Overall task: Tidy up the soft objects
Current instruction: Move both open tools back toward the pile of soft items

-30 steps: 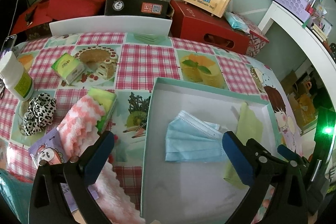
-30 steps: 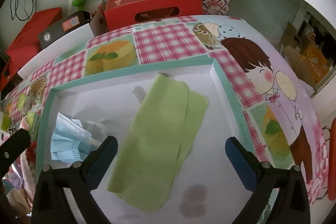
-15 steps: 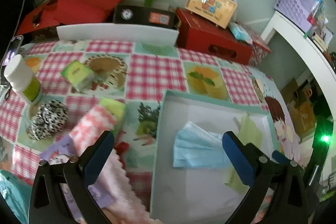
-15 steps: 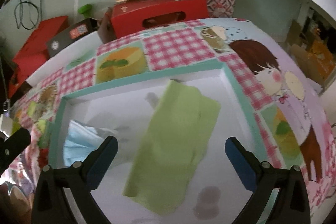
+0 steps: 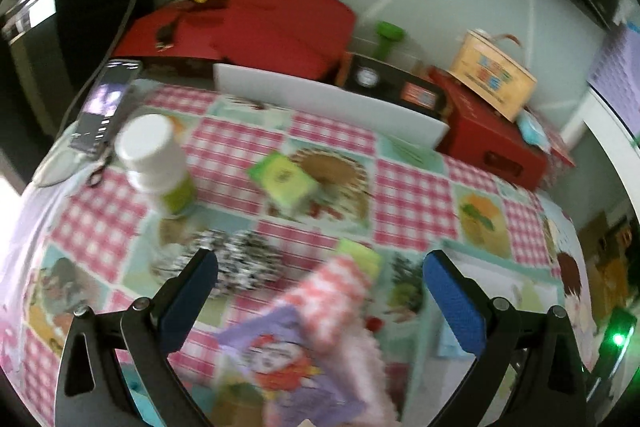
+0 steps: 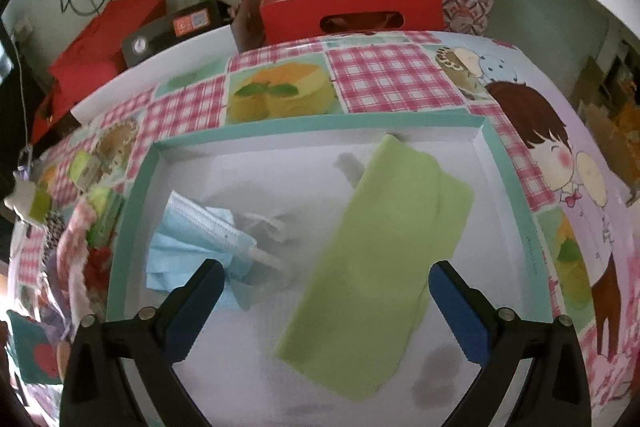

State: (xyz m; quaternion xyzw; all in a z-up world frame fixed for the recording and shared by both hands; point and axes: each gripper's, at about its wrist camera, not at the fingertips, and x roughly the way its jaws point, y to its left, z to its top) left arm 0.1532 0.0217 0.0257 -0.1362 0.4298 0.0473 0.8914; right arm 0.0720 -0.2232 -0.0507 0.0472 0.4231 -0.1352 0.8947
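Both tools stand wide open and empty: we see the left tool [image 5: 320, 277] above the pink-and-white fluffy cloth [image 5: 336, 301], which lies on the checked table [image 5: 412, 203] beside a black-and-white spotted scrunchie [image 5: 240, 263] (this view is blurred). Our right tool [image 6: 322, 281] hangs over the shallow white tray with a teal rim [image 6: 320, 129], where a folded light-green cloth [image 6: 384, 259] lies apart from a pale-blue pleated face mask [image 6: 196, 243] at the tray's left side.
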